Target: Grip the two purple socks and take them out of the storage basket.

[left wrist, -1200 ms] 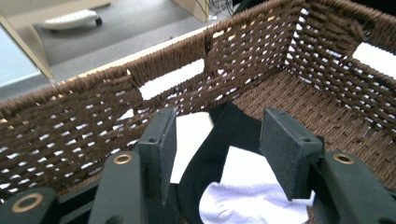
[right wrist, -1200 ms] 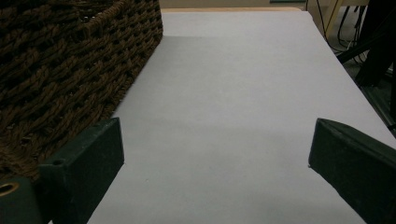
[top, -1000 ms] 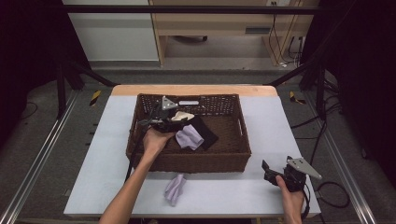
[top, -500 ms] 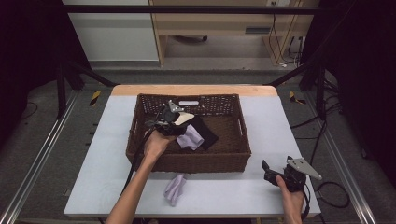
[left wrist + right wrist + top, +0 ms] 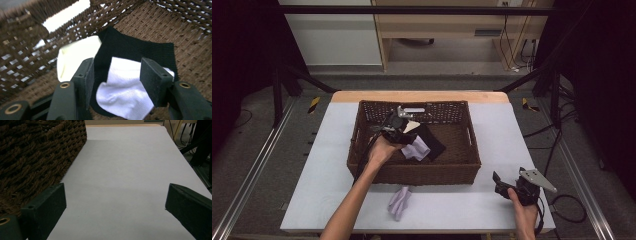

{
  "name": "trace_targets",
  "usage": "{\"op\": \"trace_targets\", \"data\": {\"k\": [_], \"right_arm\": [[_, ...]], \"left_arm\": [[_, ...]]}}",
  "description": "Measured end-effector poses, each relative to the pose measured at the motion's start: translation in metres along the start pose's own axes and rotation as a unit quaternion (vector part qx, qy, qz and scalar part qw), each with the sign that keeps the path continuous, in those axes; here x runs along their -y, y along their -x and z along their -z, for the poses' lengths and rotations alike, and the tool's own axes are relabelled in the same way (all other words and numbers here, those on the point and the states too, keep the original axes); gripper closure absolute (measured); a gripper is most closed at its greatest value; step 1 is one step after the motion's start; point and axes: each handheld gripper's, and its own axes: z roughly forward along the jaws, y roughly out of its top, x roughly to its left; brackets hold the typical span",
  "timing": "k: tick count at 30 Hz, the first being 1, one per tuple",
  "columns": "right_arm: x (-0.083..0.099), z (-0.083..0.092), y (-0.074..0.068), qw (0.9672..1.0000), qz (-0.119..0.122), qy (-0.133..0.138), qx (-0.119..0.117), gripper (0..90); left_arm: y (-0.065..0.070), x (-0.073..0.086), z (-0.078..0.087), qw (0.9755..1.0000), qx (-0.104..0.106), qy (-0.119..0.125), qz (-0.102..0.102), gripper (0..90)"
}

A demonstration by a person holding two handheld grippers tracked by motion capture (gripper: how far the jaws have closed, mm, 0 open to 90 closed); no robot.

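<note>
1. A brown wicker basket (image 5: 412,172) stands in the middle of the table (image 5: 322,190), nearer its far edge; it has a handle slot in its far wall.
2. Inside the basket lie three cloths at the left-centre of the floor: a black cloth (image 5: 140,50), a white cloth (image 5: 122,92) on top of it, and a cream cloth (image 5: 75,57) beside them against the far wall.
3. The left gripper (image 5: 404,132) is inside the basket, held from the near left side; its jaws are parted, one at each side of the white cloth and above it; they grasp nothing.
4. A lilac cloth (image 5: 400,201) lies on the table near the near edge, just in front of the basket's near wall.
5. The right gripper (image 5: 499,181) rests by the near right corner of the table, apart from the basket; its jaws are spread wide over bare table and grasp nothing.
</note>
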Motion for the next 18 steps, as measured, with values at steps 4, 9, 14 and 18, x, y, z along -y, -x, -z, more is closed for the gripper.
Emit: {"op": "trace_targets", "data": {"k": [4,9,14,18], "right_arm": [[0.0,0.0,0.0,1.0,0.001,0.002,-0.001,3.7],[0.0,0.0,0.0,1.0,0.0,-0.001,-0.004,3.7],[0.0,0.0,0.0,1.0,0.0,0.002,-0.002,3.7],[0.0,0.0,0.0,1.0,-0.002,0.0,-0.003,3.7]], "left_arm": [[0.005,-0.008,-0.007,1.0,-0.005,0.005,-0.001,43.9],[0.0,-0.005,-0.015,0.9997,-0.013,-0.018,0.01,44.8],[-0.004,-0.003,-0.021,0.9991,-0.002,-0.038,0.02,45.4],[-0.002,-0.002,-0.026,0.9989,0.002,-0.046,0.011,45.3]]}}
